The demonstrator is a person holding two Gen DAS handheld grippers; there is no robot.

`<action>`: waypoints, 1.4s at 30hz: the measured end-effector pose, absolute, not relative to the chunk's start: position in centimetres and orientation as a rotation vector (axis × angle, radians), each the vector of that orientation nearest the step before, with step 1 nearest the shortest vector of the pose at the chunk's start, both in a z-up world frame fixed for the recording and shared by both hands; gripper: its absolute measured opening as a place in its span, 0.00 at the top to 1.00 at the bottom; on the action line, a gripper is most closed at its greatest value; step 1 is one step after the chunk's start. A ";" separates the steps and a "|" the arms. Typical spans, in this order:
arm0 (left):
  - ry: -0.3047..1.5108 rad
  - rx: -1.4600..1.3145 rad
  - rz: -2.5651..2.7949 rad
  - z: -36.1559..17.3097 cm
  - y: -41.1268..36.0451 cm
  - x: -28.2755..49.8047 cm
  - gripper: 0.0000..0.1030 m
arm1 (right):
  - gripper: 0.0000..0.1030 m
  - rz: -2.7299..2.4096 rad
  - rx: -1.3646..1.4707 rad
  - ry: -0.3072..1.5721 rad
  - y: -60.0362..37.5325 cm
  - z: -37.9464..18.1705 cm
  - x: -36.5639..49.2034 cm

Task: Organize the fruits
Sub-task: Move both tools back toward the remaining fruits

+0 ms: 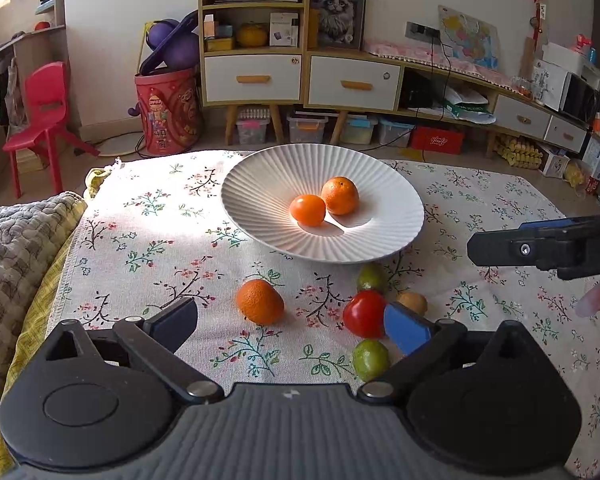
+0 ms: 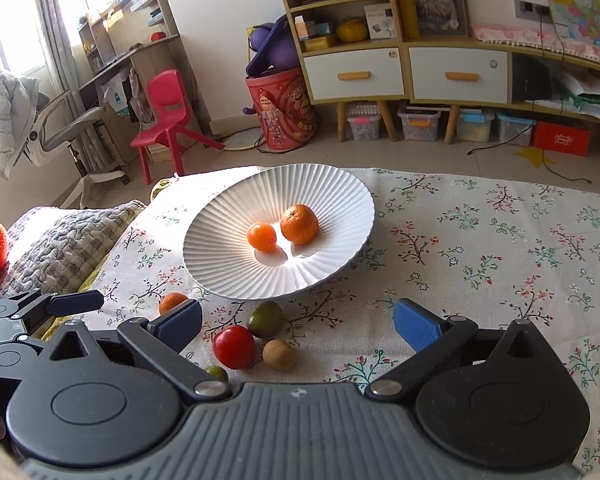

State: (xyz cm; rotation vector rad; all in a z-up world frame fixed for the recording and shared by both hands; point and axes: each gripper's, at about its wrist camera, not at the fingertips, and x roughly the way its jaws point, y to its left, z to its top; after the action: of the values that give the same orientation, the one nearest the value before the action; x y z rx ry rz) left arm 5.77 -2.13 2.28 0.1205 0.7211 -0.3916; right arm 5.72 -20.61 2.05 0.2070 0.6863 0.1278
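Left gripper gapes wide and empty over the floral cloth, an orange between its fingers. Right gripper is equally wide, above a tomato. The plate holds 2 oranges.

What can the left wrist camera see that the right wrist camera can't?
Only the left view shows the whole loose orange between the open left gripper, plus the right gripper's finger from the side.

Only the right view shows the office chair and the open right gripper over the tomato.

Both show the white plate holding two oranges, the brown fruit, and two green fruits on the floral cloth.
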 end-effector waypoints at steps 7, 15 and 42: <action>0.739 0.085 -0.362 1.0 -0.4 5.0 0.11 | 0.01 0.128 0.173 0.686 -20.1 0.8 4.4; 0.750 0.087 -0.359 0.2 0.2 4.1 0.11 | 0.01 0.131 0.109 0.660 -18.7 0.0 3.0; 0.700 0.117 -0.316 -3.3 -0.4 7.2 0.21 | 0.23 0.150 -0.085 0.696 -16.6 -4.3 4.5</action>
State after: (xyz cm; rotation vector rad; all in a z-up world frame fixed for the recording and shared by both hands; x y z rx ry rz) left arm 7.23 -0.45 -3.27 0.1172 0.7004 -0.3158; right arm 4.48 -16.59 -4.26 -0.0846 0.6956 0.1504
